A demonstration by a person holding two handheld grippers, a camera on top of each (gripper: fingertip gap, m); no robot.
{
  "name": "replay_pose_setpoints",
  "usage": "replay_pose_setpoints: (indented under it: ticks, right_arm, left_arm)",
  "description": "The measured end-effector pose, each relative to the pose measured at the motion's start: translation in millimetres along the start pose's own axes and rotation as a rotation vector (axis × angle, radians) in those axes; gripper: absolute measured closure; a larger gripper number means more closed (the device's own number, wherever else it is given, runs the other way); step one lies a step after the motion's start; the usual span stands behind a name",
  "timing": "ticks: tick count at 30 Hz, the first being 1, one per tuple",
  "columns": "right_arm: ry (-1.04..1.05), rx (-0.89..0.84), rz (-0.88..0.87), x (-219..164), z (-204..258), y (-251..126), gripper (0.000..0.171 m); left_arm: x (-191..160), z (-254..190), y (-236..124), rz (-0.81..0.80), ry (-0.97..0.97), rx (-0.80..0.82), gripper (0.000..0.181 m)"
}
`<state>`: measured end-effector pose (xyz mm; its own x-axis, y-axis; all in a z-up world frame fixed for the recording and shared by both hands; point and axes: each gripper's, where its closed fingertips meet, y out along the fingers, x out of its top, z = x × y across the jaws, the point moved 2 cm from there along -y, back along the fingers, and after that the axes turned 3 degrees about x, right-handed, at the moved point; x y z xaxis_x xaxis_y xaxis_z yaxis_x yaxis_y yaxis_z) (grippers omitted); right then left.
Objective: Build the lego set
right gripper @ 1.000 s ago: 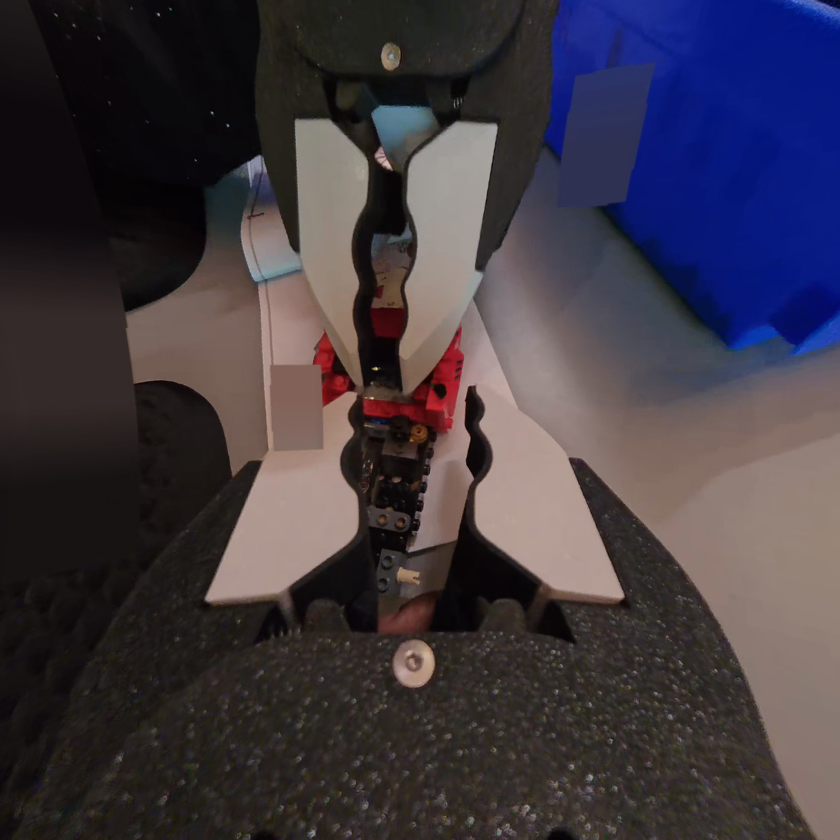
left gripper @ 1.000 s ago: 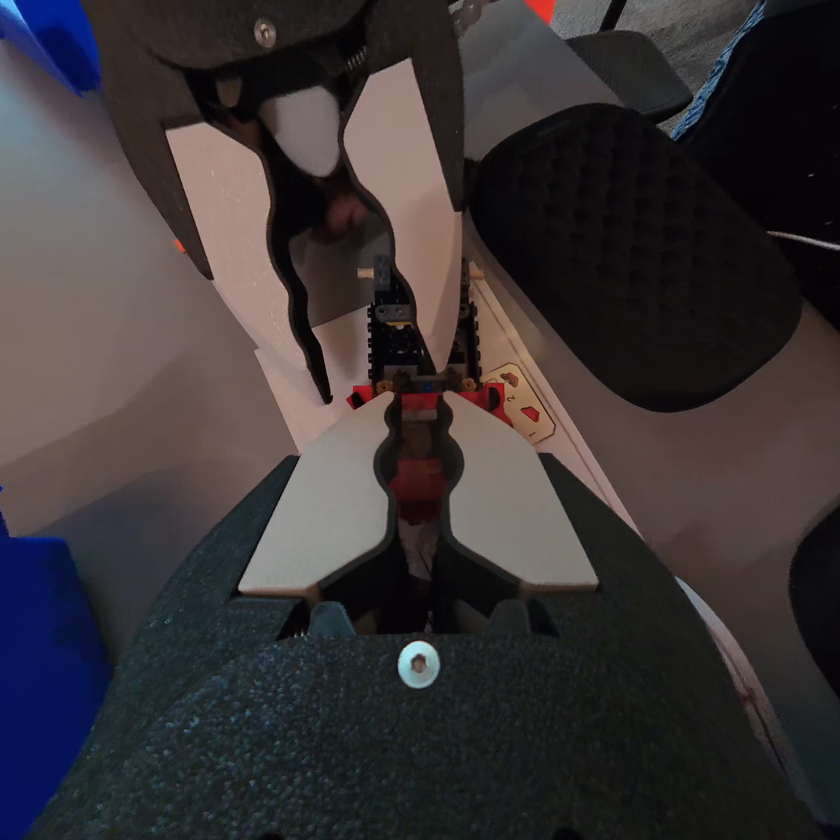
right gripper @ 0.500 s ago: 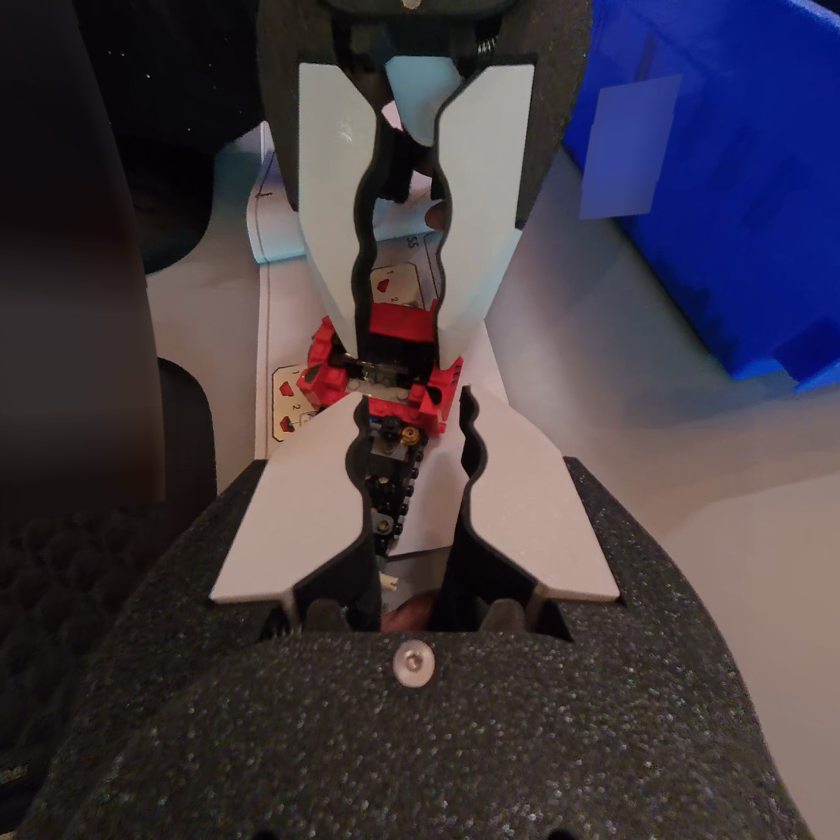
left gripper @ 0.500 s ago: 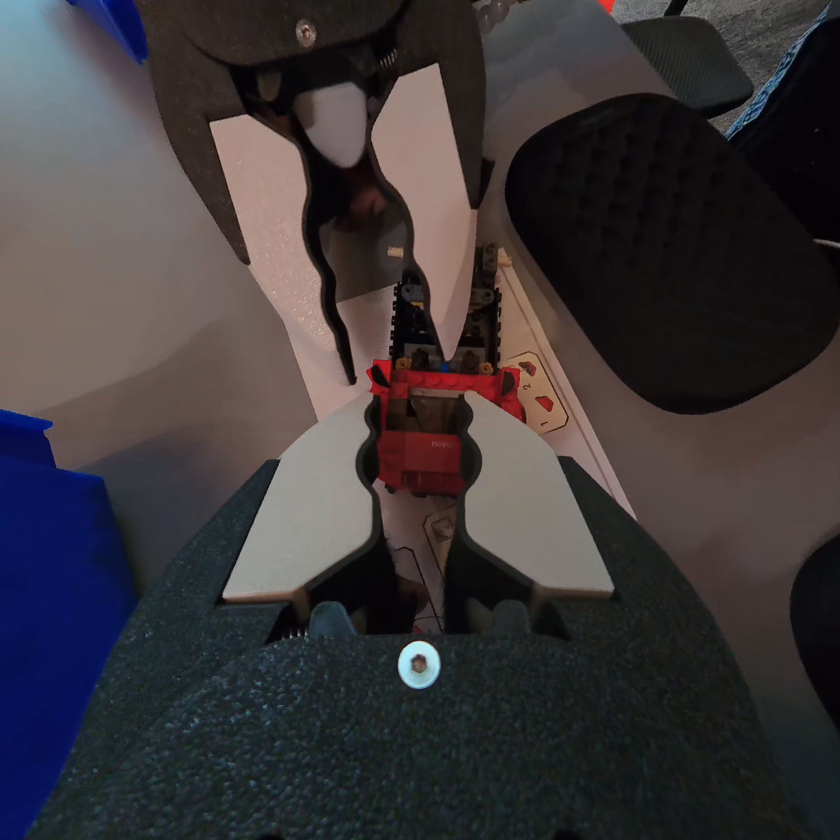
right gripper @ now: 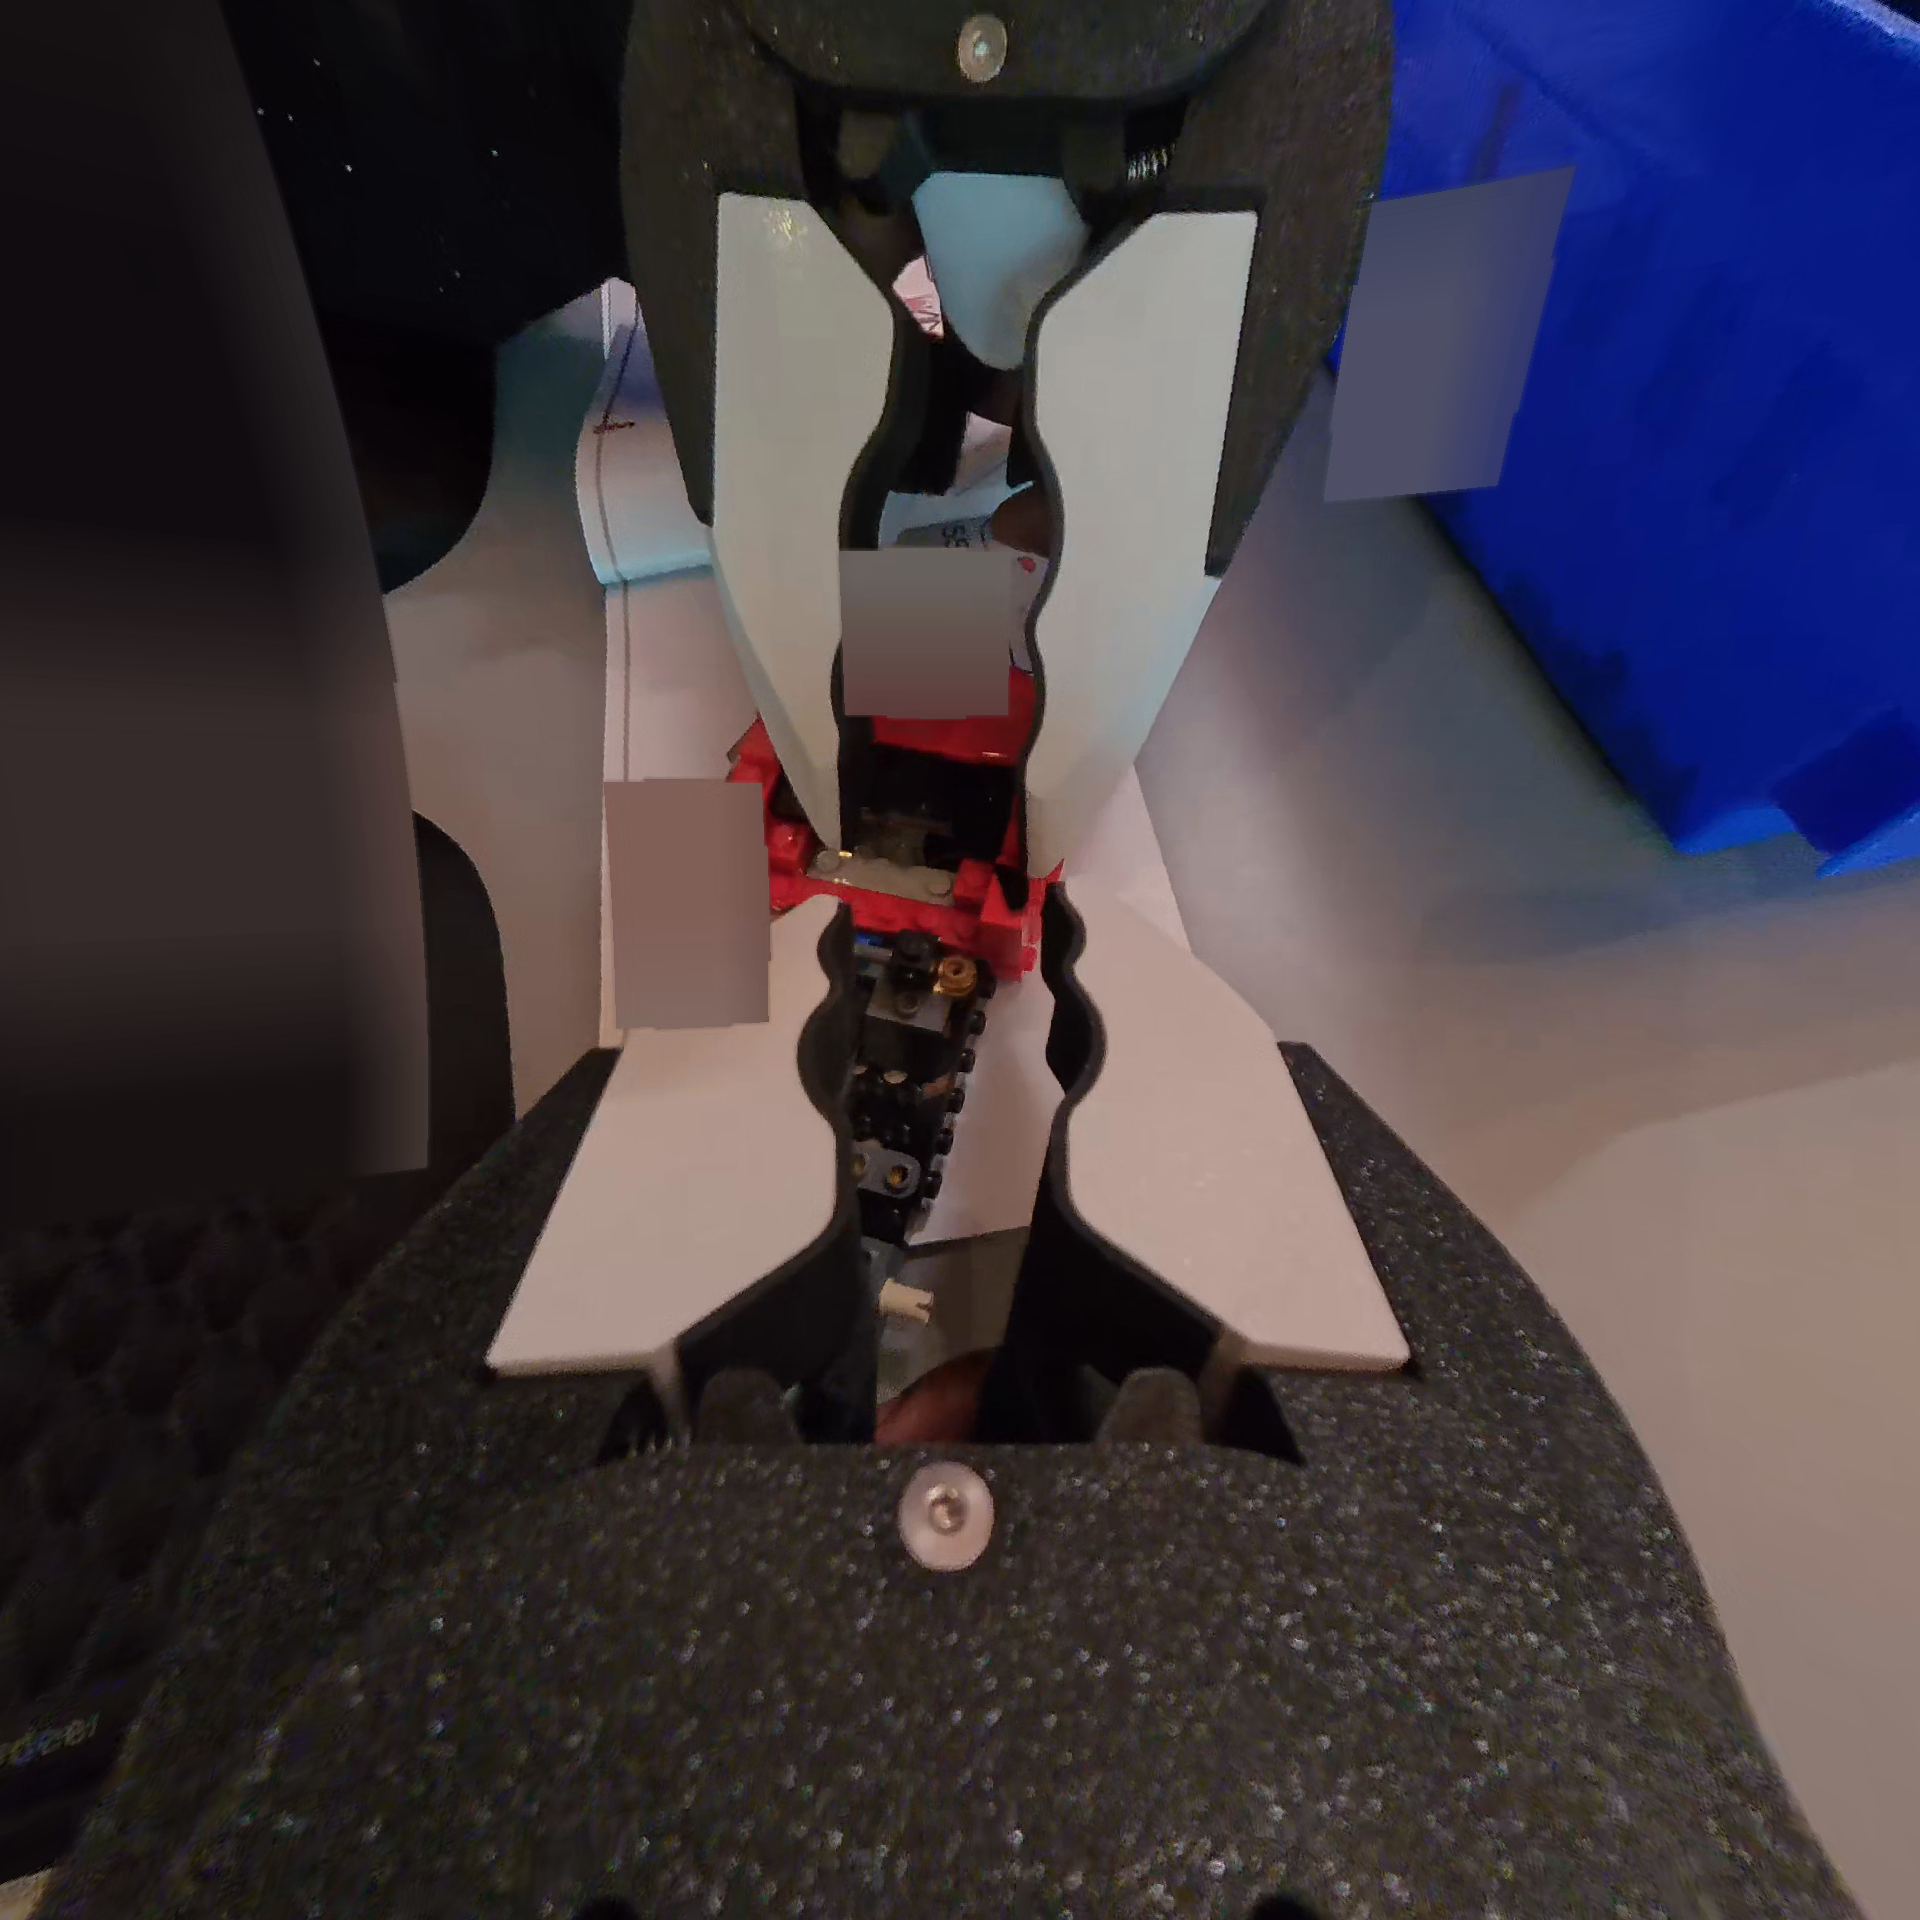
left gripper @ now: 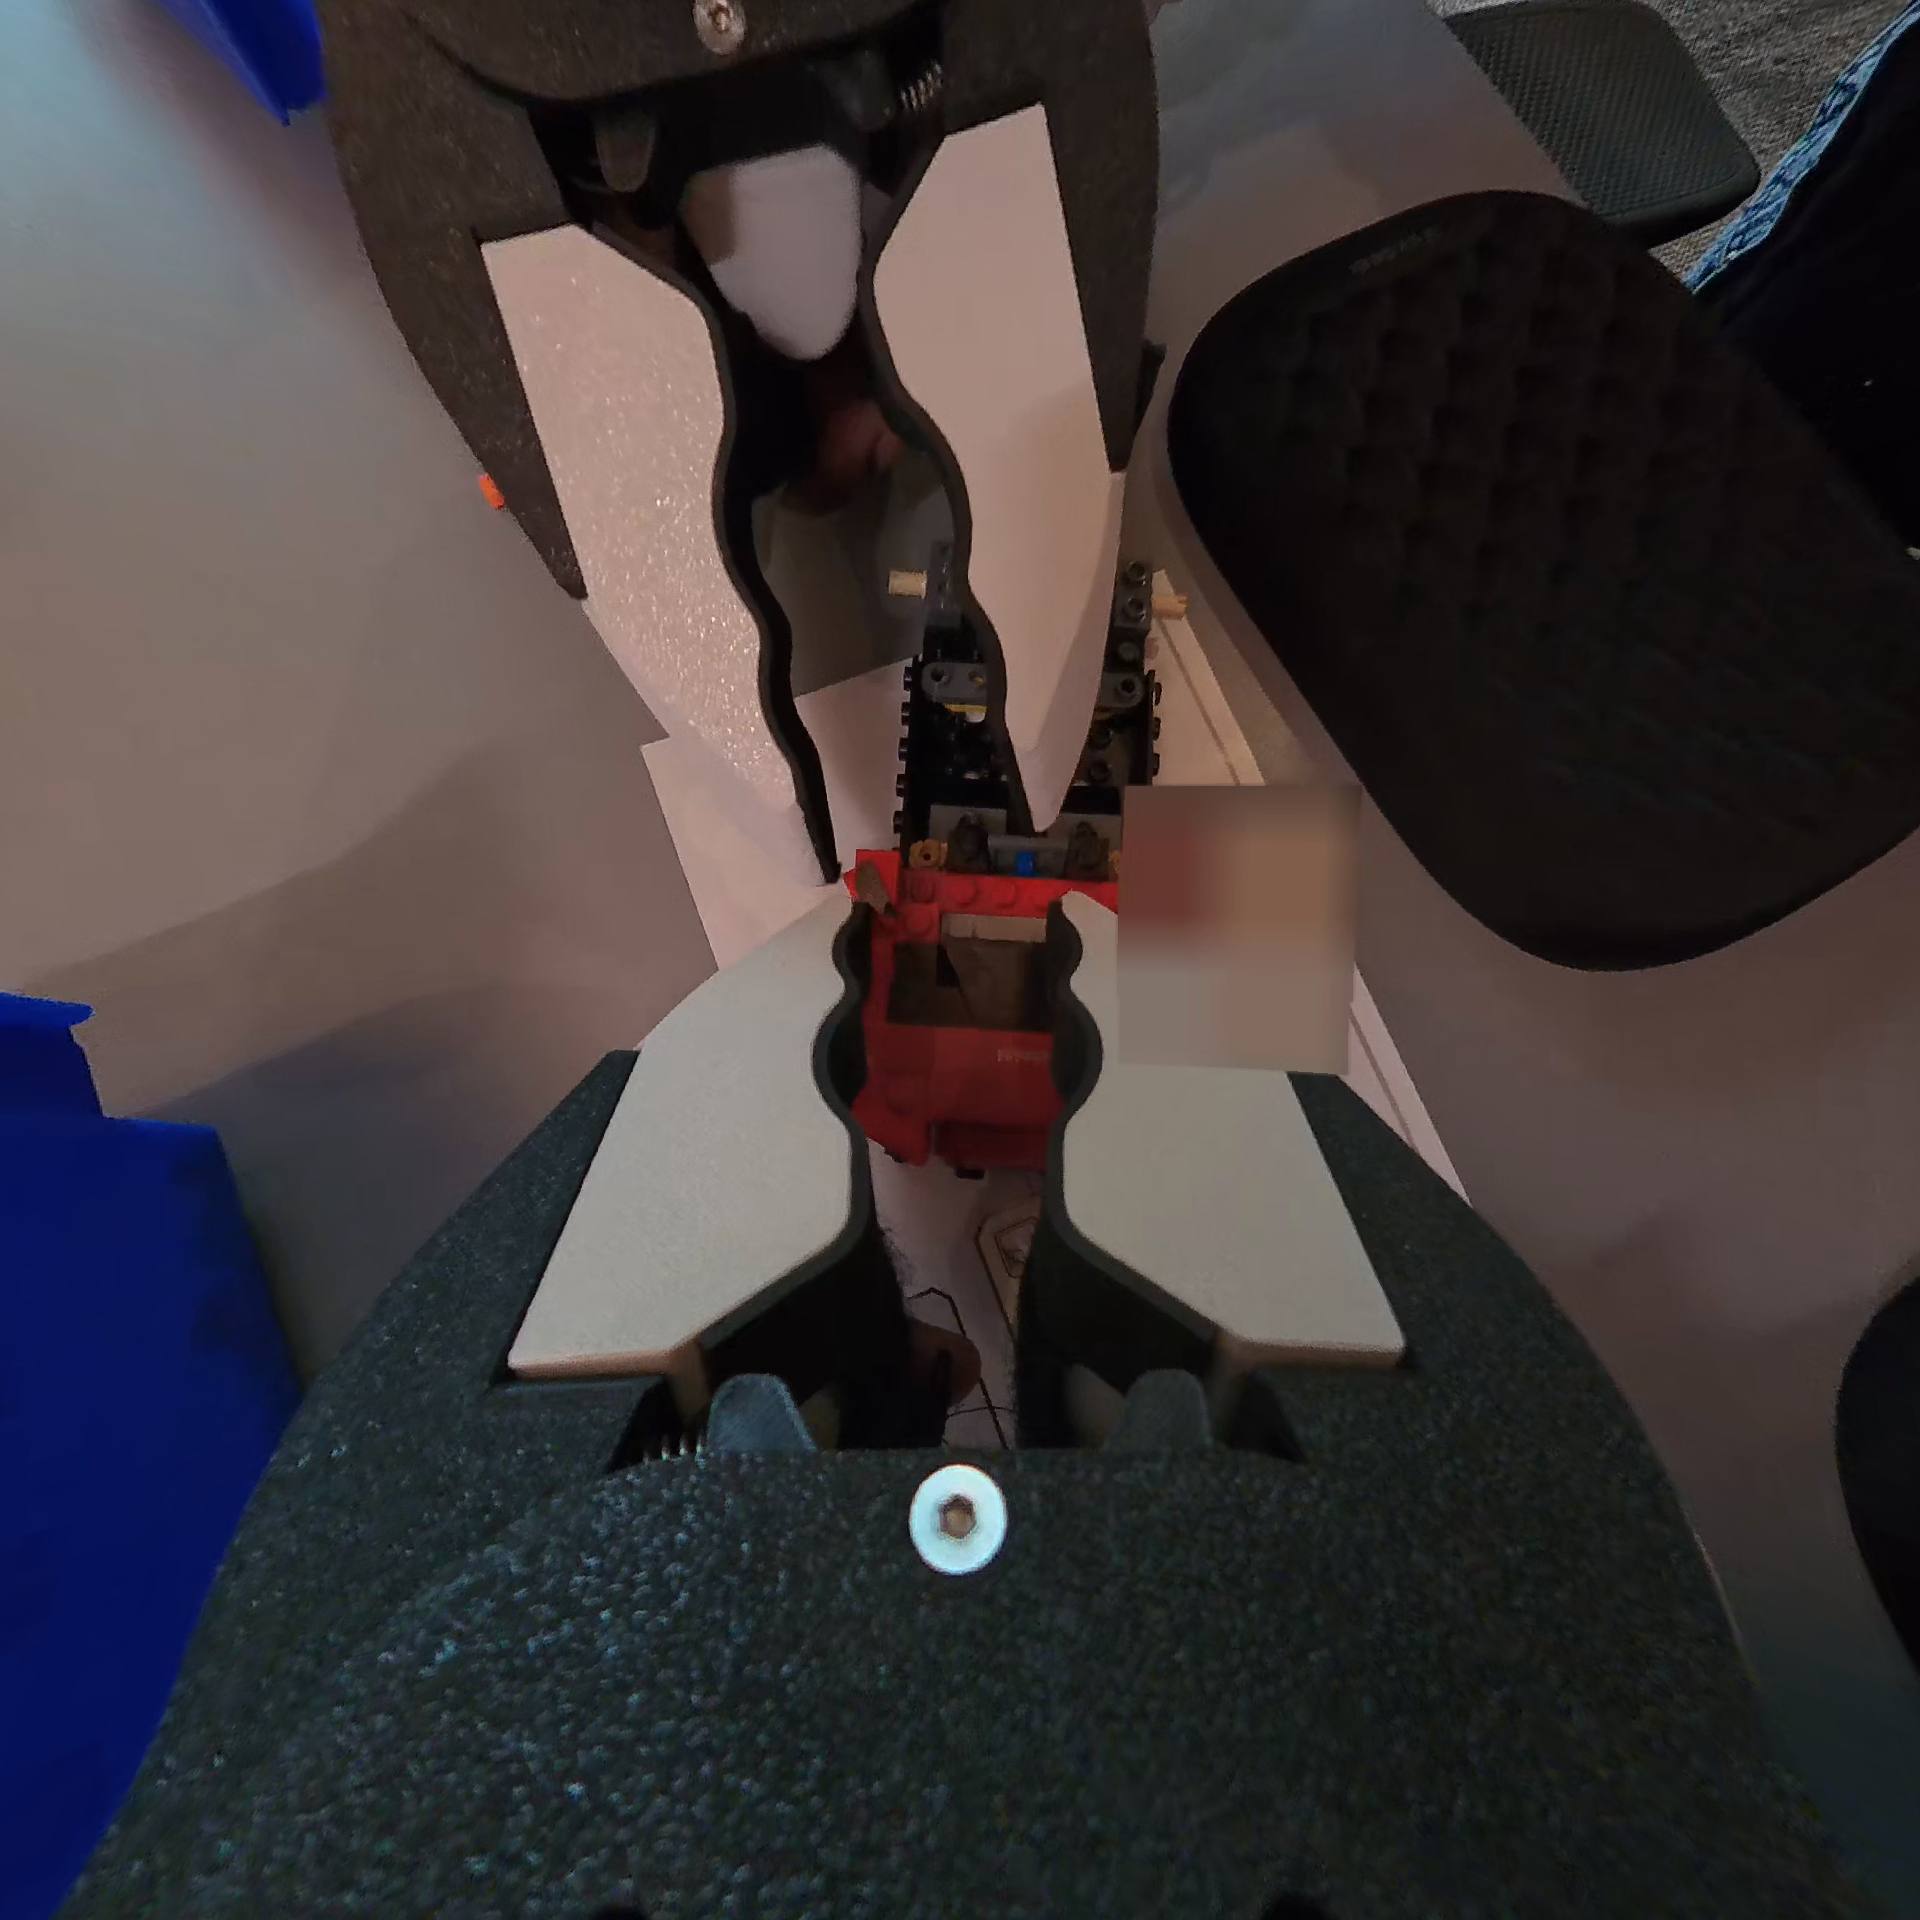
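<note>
At the centre of the left wrist frame, the left claw [left gripper: 956, 935] is clenched on the red front of the lego model [left gripper: 961, 1029]. The right claw [right gripper: 945, 925] faces it from the top, one finger between the black rear beams, spread apart and gripping nothing. The model sits over instruction sheets [right gripper: 686, 665] on the table [left gripper: 260, 675].

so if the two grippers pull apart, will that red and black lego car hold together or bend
The lego car looks stiff but probably fragile: red front and black rear are separate studded sections, so it may split there. The left gripper seems to hold only the red end; the long rear could lever off.
</note>
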<state>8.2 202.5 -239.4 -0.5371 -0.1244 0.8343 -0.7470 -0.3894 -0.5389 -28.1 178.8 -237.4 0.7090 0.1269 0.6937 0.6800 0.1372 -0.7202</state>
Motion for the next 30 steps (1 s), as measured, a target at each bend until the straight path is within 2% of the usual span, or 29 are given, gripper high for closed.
replay_pose_setpoints:
  ticks: [7,26,30]
  right_arm:
    - [0.017,-0.002,-0.002,2.4,-3.2,0.4,0.131]
    - [0.031,0.032,-0.010,1.6,5.5,4.8,0.134]
    - [0.084,0.030,-0.030,1.9,3.6,4.8,0.142]
  left_arm:
    - [0.1,0.8,-0.9,-0.005,0.002,0.004,0.151]
    - [0.2,1.5,0.4,-0.008,0.006,0.004,0.151]
    - [0.1,1.5,0.3,-0.015,0.005,0.002,0.151]
